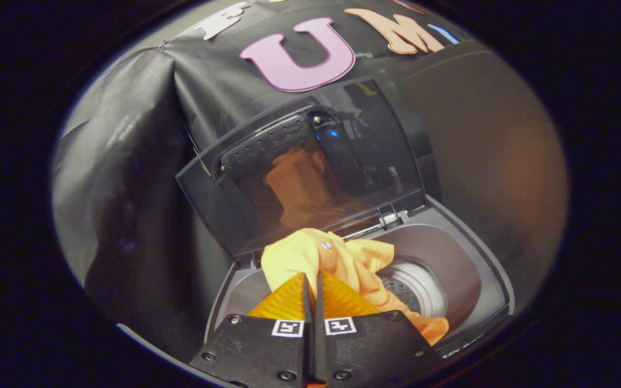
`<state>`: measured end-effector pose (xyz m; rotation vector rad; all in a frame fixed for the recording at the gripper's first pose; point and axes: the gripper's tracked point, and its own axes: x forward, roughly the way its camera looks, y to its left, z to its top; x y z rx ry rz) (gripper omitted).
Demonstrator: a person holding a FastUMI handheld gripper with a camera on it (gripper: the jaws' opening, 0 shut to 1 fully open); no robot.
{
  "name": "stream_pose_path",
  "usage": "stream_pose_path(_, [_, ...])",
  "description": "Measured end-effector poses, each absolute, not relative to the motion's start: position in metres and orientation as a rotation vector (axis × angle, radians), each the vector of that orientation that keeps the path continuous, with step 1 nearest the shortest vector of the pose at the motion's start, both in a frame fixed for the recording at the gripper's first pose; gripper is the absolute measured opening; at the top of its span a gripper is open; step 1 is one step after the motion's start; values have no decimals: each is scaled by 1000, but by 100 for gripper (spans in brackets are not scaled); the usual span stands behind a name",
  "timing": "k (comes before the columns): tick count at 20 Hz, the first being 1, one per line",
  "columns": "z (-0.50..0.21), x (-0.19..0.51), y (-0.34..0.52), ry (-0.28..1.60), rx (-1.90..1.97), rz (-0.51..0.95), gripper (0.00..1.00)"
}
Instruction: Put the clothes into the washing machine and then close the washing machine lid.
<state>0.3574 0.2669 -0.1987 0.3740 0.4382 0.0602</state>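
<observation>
Over the round steel drum [415, 288], hand-held gripper [313, 283] pinches crumpled orange cloth [316, 256].

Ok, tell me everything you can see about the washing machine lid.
The lid is open, tipped up and back on a hinge at the rear of the washing machine. It looks like dark, glossy see-through plastic with a perforated strip near its upper edge. Its surface reflects the orange garment, which the gripper is closed on over the drum. The garment's top sits close to the lid's lower edge; contact is unclear.
</observation>
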Motion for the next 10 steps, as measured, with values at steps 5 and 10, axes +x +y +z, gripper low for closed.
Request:
stream_pose_path(5, [-218,359,273,486,364,42,2])
stream_pose_path(10, [-222,360,272,502,346,19,5])
